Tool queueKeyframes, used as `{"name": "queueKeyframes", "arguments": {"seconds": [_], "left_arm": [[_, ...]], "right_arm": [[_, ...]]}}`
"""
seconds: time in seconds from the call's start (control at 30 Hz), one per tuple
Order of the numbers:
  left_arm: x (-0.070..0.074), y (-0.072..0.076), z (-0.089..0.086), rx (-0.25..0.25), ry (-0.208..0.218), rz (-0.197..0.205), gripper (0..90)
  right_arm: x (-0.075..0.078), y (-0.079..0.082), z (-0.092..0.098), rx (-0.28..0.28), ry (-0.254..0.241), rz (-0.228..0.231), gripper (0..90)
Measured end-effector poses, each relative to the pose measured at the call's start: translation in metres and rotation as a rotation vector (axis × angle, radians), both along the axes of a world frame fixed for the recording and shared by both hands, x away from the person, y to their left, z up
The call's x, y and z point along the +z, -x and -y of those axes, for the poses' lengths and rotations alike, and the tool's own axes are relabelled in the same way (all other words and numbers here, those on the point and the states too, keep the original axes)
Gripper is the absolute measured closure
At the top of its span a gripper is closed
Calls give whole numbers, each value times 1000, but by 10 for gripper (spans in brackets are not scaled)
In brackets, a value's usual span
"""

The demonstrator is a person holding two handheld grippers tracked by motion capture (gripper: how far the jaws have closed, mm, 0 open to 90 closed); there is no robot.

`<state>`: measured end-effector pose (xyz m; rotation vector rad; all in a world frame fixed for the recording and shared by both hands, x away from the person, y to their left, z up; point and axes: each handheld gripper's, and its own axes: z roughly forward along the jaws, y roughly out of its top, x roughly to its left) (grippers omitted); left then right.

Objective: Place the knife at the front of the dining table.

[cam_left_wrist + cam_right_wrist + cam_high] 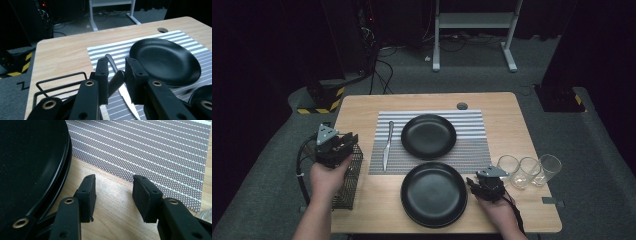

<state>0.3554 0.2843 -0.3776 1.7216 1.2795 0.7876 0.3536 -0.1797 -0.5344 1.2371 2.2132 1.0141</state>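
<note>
Knife (387, 144) first: it lies lengthwise on the left strip of the striped placemat (472, 150), handle toward the far side, blade toward the person, just left of the far black plate (428, 136).

Around all this, the room is dark, with grey carpet (492, 75) underfoot, a white metal stand (474, 22) beyond the table, tangled cables (379, 60) and black-and-yellow hazard-striped blocks (324, 102) at the far left. The wooden table (357, 107) is pale, with a round grey cable port (462, 106) near its far edge. The placemat covers its middle. A second black plate (433, 194) sits on bare wood nearer the person, its far rim overlapping the mat's near edge. A black wire basket (348, 182) stands at the left edge. Three clear glasses (529, 170) stand in a row at the right.

The left gripper (349, 145) is held above the basket, by the mat's left edge. In the left gripper view its jaws stand parted, and the knife's handle (116, 80) is seen between them; whether the pads touch it I cannot tell. The right gripper (474, 186) rests low over the wood between the near plate and the glasses, jaws apart with nothing between them, as the right gripper view shows.
</note>
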Motion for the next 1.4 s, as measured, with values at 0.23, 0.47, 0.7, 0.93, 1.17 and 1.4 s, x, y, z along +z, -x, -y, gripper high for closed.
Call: {"name": "queueKeyframes", "arguments": {"seconds": [0.23, 0.47, 0.7, 0.93, 1.17, 1.4], "left_arm": [[-2, -1, 2, -2, -23, -16, 737], [-2, -3, 1, -3, -12, -43, 740], [0, 0, 3, 1, -29, -14, 792], [4, 5, -1, 38, -14, 30, 821], [10, 14, -12, 94, 29, 98, 861], [7, 20, -21, 121, 49, 109, 862]], "right_arm": [[0, 0, 0, 0, 1, 0, 536], [0, 0, 0, 0, -1, 0, 535], [0, 0, 0, -1, -1, 0, 535], [0, 0, 0, -1, 1, 1, 534], [0, 0, 0, -2, 1, 1, 534], [0, 0, 0, -3, 2, 2, 533]]}}
